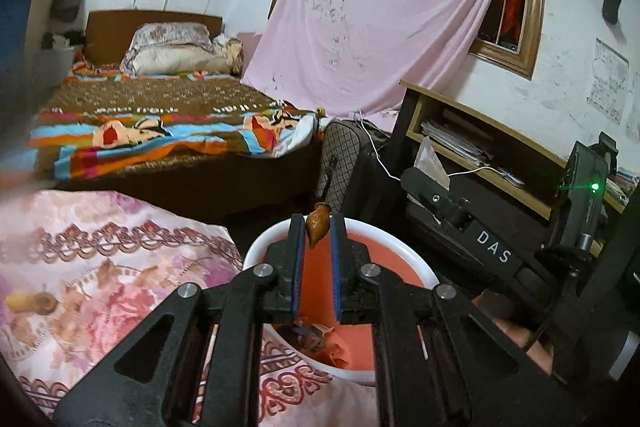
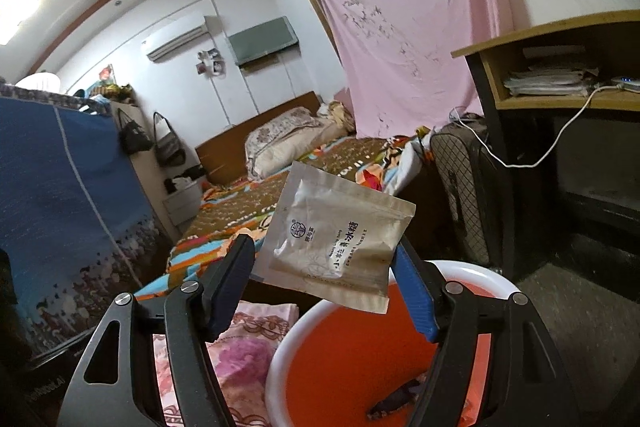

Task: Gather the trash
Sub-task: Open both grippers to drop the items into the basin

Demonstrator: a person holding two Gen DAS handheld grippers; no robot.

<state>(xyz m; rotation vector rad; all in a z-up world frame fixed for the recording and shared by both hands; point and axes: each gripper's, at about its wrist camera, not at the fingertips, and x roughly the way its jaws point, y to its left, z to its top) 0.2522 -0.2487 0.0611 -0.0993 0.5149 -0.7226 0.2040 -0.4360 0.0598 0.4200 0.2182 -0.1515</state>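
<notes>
Trash in both grippers, parked over the red basin (image 2: 280,367) so a drop lands inside with the scraps. Left gripper (image 1: 318,229) pinches a small brown peel bit (image 1: 317,228) at its tips. Right gripper (image 2: 324,271) stands wide, the white sugar packet (image 2: 340,239) spanning its jaws, probably wedged edge to edge.

We see our right gripper (image 2: 324,267) with its black, blue-padded jaws spread wide around a crinkled white paper sachet (image 2: 340,239) printed with dark characters; whether the pads press on it we cannot tell. Below sits a round orange plastic basin with a white rim (image 2: 280,347), dark scraps (image 2: 394,405) inside, beside a pink floral cloth (image 2: 248,351). Farther off lies a bed with a striped colourful blanket (image 2: 240,211).
</notes>
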